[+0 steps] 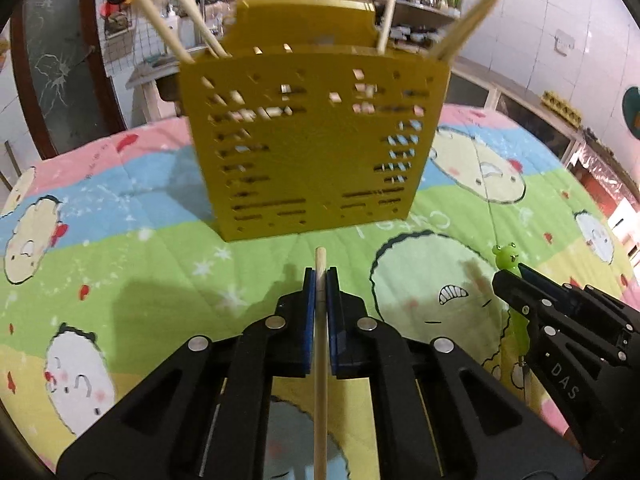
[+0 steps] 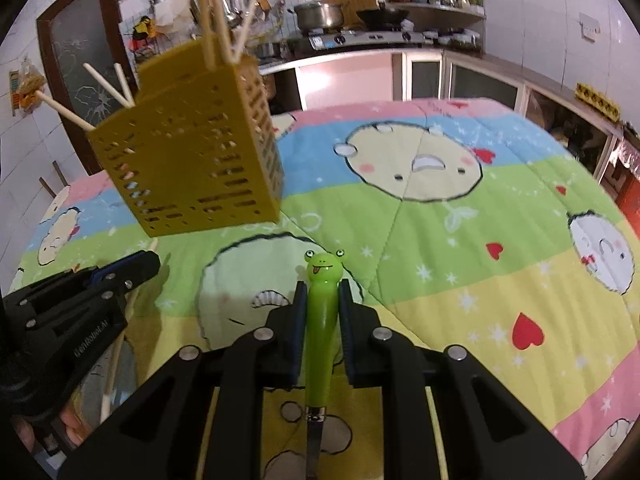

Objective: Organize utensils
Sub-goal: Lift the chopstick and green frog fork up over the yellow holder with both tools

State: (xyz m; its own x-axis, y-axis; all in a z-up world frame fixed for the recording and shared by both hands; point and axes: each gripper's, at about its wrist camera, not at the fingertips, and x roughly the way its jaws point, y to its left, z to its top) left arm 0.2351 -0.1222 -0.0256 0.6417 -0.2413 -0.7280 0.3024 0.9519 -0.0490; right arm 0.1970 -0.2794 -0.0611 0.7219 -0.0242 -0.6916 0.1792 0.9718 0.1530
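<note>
Left hand-held gripper (image 1: pixel 320 280) clamped on chopstick (image 1: pixel 320 360), right hand-held gripper (image 2: pixel 323 292) on frog-handled utensil (image 2: pixel 322 308); could perhaps snag yellow holder (image 1: pixel 312 140) slots, tipping it.

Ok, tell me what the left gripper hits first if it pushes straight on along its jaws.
Most likely the yellow utensil holder: it fills the view dead ahead of the left gripper. The held chopstick sticks out past the jaws, so its tip would probably touch first. Depth is hard to judge.
</note>
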